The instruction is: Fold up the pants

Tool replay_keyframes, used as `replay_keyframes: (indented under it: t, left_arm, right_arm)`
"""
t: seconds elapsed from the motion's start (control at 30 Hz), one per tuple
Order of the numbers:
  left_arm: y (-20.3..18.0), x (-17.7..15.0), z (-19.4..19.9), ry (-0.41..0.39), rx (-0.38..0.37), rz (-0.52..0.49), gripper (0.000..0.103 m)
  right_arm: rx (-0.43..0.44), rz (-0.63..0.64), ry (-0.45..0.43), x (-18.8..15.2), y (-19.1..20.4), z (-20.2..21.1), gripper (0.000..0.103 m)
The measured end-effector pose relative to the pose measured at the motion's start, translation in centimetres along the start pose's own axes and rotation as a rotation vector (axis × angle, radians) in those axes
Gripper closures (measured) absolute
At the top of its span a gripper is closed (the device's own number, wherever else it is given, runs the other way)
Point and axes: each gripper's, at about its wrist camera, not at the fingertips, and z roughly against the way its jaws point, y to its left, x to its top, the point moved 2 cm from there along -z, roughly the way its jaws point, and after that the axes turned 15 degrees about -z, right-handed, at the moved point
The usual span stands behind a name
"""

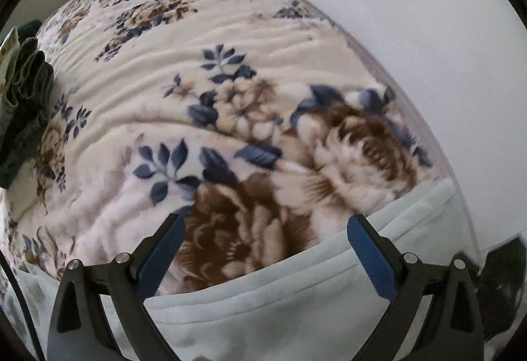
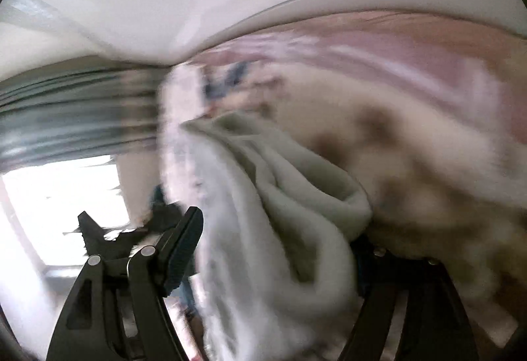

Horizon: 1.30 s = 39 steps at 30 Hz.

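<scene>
The pale mint pants (image 1: 263, 301) lie flat on a floral blanket (image 1: 197, 90) that covers the bed. My left gripper (image 1: 265, 229) hangs over their upper edge, pointing steeply down. It is open wide, with nothing between its blue pads (image 1: 372, 258). The right wrist view is blurred. There the pants (image 2: 296, 212) lie bunched in thick folds between the jaws of my right gripper (image 2: 276, 229). Its jaws stand apart and only the left finger (image 2: 184, 245) shows. The cloth hides the right finger, so I cannot tell whether the fabric rests on that pad.
A heap of dark green cloth (image 1: 29, 90) sits at the blanket's left edge. A white wall (image 1: 428, 31) runs along the bed's far side. Grey-green curtains (image 2: 66, 123) and a bright window (image 2: 66, 196) are to the left in the right wrist view.
</scene>
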Motion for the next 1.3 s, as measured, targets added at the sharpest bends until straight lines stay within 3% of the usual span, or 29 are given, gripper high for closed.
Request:
replay_keyframes:
  t: [0.07,0.13,0.17,0.2,0.27,0.47,0.77,1.13,1.3]
  left_arm:
    - [0.0,-1.1,-1.0,0.011,0.002,-0.006,0.002]
    - [-0.2,-2.0,-2.7,0.042,-0.027,0.010,0.002]
    - [0.1,-2.4,-3.3,0.057,-0.030,0.022,0.002]
    - [0.4,-3.0,-3.5,0.062,-0.026,0.033,0.002]
    - [0.9,-4.0,-3.2,0.070,-0.005,0.047,0.002]
    - [3.8,-7.7,-1.2,0.088,0.007,0.098,0.002]
    - [11.0,-15.4,2.7,0.098,-0.004,0.229,0.002]
    - [23.1,-26.4,8.1,0.077,0.046,0.357,0.002]
    - [30.0,-32.5,11.3,0.051,0.079,0.469,0.002]
  right_arm:
    - [-0.051,0.023,0.013,0.6,-0.4,-2.1,0.026]
    - [-0.044,0.015,-0.012,1.0,-0.1,-2.8,0.027]
    - [-0.070,0.025,-0.026,0.8,0.4,-2.9,0.035]
    - [-0.108,0.047,-0.050,0.5,0.9,-2.8,0.054]
    - [-0.146,0.060,-0.071,-0.6,1.5,-2.3,0.075]
    - [-0.279,0.250,-0.187,-4.9,7.9,-1.7,0.079]
    - [-0.415,0.478,-0.268,-16.6,16.1,-3.4,0.080]
    - [-0.476,0.639,-0.220,-33.5,18.8,-12.0,0.081]
    - [-0.516,0.774,-0.147,-43.8,18.8,-18.2,0.081]
